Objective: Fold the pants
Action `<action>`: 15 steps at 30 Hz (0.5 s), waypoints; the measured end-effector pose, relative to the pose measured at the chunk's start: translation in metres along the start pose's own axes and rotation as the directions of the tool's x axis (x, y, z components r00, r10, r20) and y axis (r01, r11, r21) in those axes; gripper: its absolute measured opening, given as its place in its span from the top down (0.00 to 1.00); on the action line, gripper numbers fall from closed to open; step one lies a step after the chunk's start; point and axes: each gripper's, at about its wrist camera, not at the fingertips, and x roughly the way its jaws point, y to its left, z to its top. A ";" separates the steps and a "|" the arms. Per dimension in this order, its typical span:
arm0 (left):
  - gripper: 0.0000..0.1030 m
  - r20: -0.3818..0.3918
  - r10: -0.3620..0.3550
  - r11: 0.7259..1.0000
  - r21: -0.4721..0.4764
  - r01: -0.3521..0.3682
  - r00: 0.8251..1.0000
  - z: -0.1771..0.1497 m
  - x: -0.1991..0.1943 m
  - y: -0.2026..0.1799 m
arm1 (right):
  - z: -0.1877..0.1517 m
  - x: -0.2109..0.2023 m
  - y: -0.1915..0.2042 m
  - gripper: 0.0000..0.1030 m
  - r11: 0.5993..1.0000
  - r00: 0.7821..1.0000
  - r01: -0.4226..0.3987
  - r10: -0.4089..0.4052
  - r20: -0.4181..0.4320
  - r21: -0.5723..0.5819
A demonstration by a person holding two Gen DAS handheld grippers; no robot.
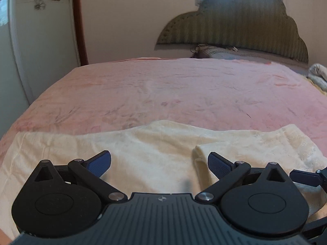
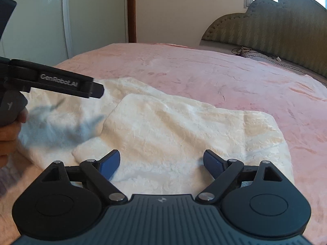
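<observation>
Cream fluffy pants [image 1: 155,143] lie flat across the near part of a pink bedspread [image 1: 163,85]. One part is folded over the rest, and the folded layer [image 2: 184,122] shows in the right wrist view. My left gripper [image 1: 159,159] hovers over the pants, open, with nothing between its blue pads. My right gripper [image 2: 161,157] is also open above the folded layer and holds nothing. In the right wrist view the left gripper [image 2: 98,90] appears side-on at the left, held by a hand [image 2: 8,134], and its shadow falls on the cloth.
A green padded headboard [image 1: 235,24] stands at the far end of the bed, with a pillow and a cable [image 2: 245,51] below it. A pale wardrobe door [image 1: 30,40] is on the left. A white bundle [image 1: 318,75] lies at the bed's right edge.
</observation>
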 end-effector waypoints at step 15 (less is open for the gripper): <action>0.01 -0.104 0.046 0.997 0.063 -0.040 0.994 -0.014 0.030 -0.018 | -0.009 0.004 0.008 0.05 0.999 1.000 0.001 -0.002 -0.013 -0.046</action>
